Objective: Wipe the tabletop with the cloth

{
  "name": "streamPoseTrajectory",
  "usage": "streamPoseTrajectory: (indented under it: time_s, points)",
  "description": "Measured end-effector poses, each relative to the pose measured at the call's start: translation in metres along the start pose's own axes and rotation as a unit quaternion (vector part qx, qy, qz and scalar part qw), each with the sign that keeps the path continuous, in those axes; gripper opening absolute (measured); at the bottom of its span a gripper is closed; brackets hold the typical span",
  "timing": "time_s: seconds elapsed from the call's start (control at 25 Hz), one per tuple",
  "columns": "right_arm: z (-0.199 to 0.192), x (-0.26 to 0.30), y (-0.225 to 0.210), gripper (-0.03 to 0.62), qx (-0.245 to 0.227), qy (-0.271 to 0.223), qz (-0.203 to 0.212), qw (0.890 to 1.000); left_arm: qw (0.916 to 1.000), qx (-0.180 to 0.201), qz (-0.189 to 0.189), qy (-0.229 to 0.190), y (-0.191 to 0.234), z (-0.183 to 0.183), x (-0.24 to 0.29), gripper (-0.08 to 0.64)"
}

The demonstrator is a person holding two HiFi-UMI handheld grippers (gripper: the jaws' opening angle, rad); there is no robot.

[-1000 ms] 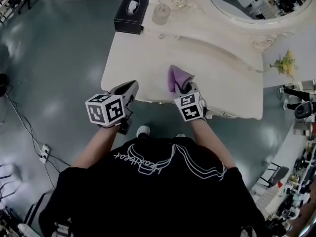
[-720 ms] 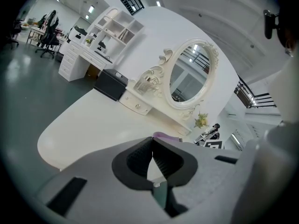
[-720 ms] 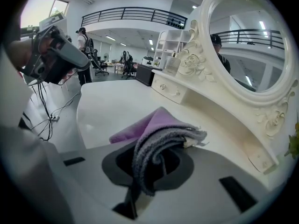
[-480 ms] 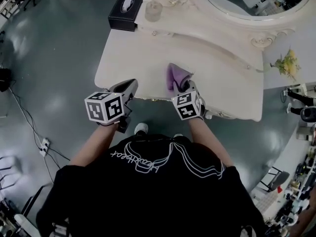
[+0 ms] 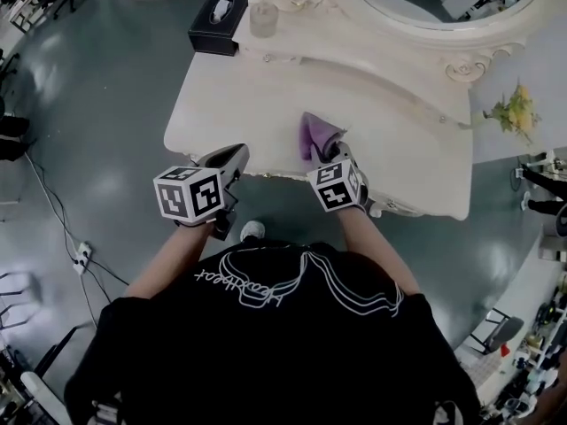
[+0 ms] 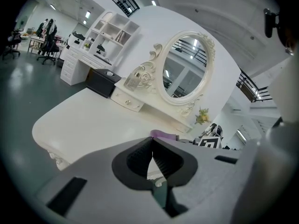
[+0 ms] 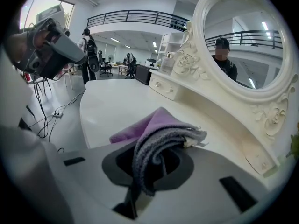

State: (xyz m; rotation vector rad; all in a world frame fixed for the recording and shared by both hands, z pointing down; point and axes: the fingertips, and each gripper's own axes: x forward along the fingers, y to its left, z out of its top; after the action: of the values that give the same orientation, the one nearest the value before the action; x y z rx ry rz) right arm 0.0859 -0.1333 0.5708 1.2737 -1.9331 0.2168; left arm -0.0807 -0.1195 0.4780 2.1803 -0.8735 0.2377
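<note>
The right gripper (image 5: 331,154) has its fingers clamped on the bunched purple cloth (image 5: 314,134), which rests near the tabletop's (image 5: 257,96) front edge. The left gripper (image 5: 237,153) hovers by that edge, fingers together (nothing in them). Dragged hard, the fold could slip from the pinch.

Only 1 legible-ish print: script word on shirt.
White cursive script word (image 5: 244,288) across back of the person's black shirt (image 5: 266,352), upside down to head cam, w/ looping line art beside it; looks like "heartbeat", but letters too small to be sure. Cube (image 5: 189,195) on left claw (image 5: 232,156) & cube (image 5: 337,187) on right claw (image 5: 333,154) carry b/w square marker codes only, no letters or nos. Black box (image 5: 213,11) at far corner of table (image 5: 221,104): no print legible.
</note>
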Motion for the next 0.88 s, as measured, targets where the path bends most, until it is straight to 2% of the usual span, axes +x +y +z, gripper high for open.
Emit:
streamPoseTrajectory:
  time_s: [0.88]
  points:
    - [-0.060,-0.038,-0.059,0.049,0.017,-0.017,-0.016,1.000,0.9994,0.029,0.013,-0.015,-0.074,-0.017,0.039,0.005]
